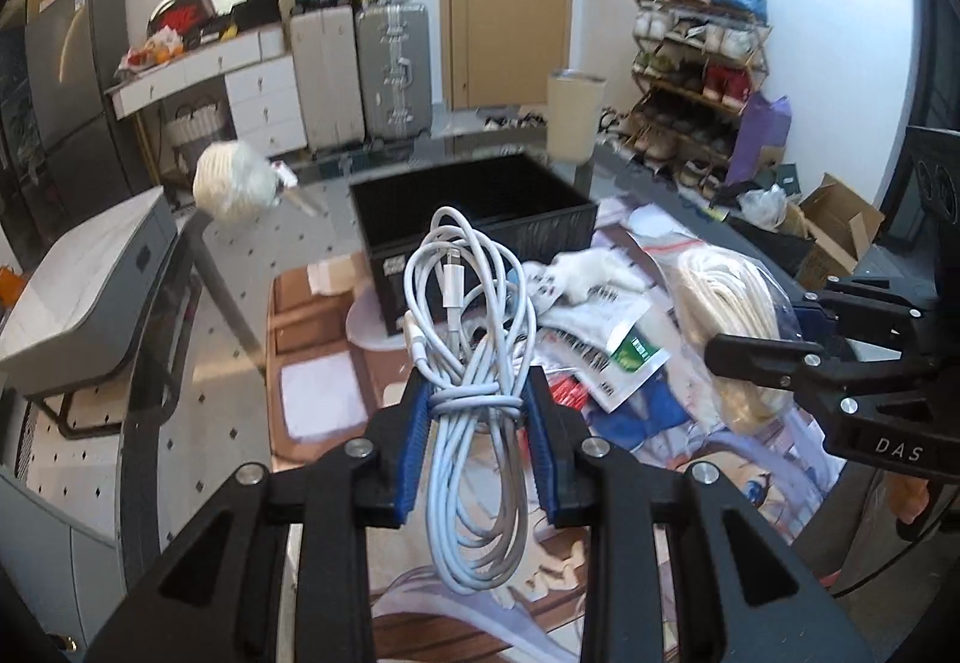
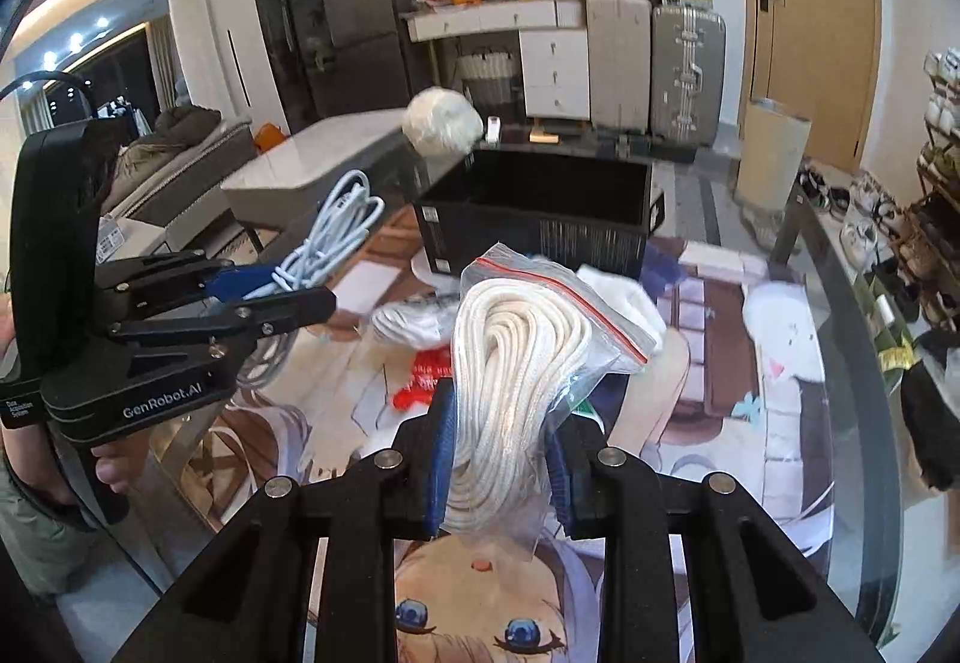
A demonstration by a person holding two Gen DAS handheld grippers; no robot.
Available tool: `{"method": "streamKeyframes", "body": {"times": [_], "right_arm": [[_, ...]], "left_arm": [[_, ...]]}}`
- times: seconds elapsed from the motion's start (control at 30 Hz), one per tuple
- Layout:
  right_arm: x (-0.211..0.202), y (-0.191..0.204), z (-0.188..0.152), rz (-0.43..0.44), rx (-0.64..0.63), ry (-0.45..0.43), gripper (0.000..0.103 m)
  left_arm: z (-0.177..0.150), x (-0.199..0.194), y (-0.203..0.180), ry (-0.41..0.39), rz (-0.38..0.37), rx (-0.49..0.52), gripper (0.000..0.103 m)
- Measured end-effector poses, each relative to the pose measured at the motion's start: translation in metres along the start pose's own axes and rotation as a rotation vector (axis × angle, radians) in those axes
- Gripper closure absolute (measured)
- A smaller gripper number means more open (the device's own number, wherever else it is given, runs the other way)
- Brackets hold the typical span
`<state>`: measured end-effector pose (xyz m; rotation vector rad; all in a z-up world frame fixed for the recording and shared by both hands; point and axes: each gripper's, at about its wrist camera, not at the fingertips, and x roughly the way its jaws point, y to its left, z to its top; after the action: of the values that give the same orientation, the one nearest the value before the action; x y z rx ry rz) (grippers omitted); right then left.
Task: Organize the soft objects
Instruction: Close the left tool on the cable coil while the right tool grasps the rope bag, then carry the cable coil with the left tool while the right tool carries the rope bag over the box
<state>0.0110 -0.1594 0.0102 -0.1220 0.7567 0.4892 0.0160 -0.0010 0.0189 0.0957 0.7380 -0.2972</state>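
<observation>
Presently two soft items are lifted clear of the table: a coiled white charging cable point(image 1: 468, 339) is clamped at its wrapped waist between the blue pads of the left gripper point(image 1: 477, 399), and a zip bag of white rope point(image 2: 528, 357) is pinched between the pads of the right gripper point(image 2: 501, 459), both sets of jaws closed on their loads. Each hangs above the printed anime mat point(image 2: 750, 423) covering the glass table, short of the black storage box point(image 1: 474, 219), which stands open-topped just beyond and appears to hold nothing visible. Judged step: carry phase, both items in transit to the box. The next move calls for advancing each gripper over the box rim and releasing above the opening; the cable's loose loops hang below the jaws and could catch on the near wall. Remaining loose on the mat near the box: white socks point(image 1: 591, 270), printed packets point(image 1: 600, 327), a red wrapper point(image 2: 426, 375). A ball of white yarn point(image 1: 231, 183) sits on the far table edge.
</observation>
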Motion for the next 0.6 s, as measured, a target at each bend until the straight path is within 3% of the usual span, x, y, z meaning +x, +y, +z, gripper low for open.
{"method": "streamKeyframes", "body": {"times": [0.13,0.3,0.47,0.6], "right_arm": [[-0.019,0.009,0.003,-0.014,-0.043,-0.109,0.076],[-0.043,0.022,0.001,-0.035,-0.102,-0.261,0.076],[-0.058,0.028,0.002,-0.045,-0.118,-0.339,0.076],[-0.063,0.029,0.011,-0.049,-0.112,-0.369,0.076]], "left_arm": [[0.001,-0.011,-0.006,-0.069,-0.007,0.030,0.074],[0.002,-0.036,-0.019,-0.223,0.024,0.097,0.074],[0.003,-0.057,-0.024,-0.345,0.043,0.125,0.074],[0.009,-0.062,-0.021,-0.378,0.029,0.117,0.074]]}}
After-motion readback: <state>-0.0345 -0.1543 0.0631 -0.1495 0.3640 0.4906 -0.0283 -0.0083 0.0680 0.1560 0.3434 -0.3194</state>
